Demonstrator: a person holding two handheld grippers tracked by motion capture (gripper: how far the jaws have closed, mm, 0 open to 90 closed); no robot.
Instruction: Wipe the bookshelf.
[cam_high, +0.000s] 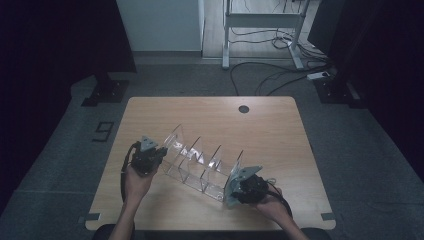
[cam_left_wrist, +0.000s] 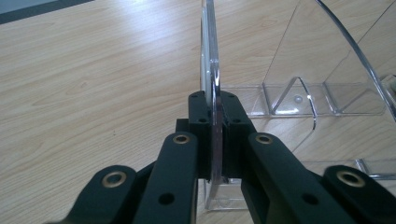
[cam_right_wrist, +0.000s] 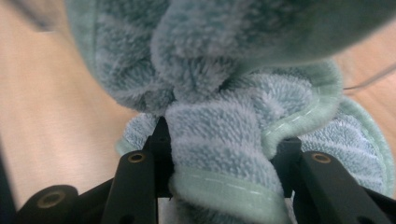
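Note:
A clear acrylic rack (cam_high: 200, 161) with several upright dividers lies slantwise on the wooden table (cam_high: 210, 117). At its left end, my left gripper (cam_high: 146, 159) is shut on the rack's end plate. In the left gripper view the thin clear plate (cam_left_wrist: 211, 56) stands edge-on between the pads of my left gripper (cam_left_wrist: 215, 119). My right gripper (cam_high: 246, 189) sits at the rack's right end. In the right gripper view it (cam_right_wrist: 224, 140) is shut on a bunched grey-green terry cloth (cam_right_wrist: 219, 70) that hides what lies behind.
A round cable hole (cam_high: 243, 108) sits near the table's far edge. Bare wood lies beyond the rack and to its right. Cables (cam_high: 270, 75) and a desk frame (cam_high: 260, 25) are on the floor behind the table.

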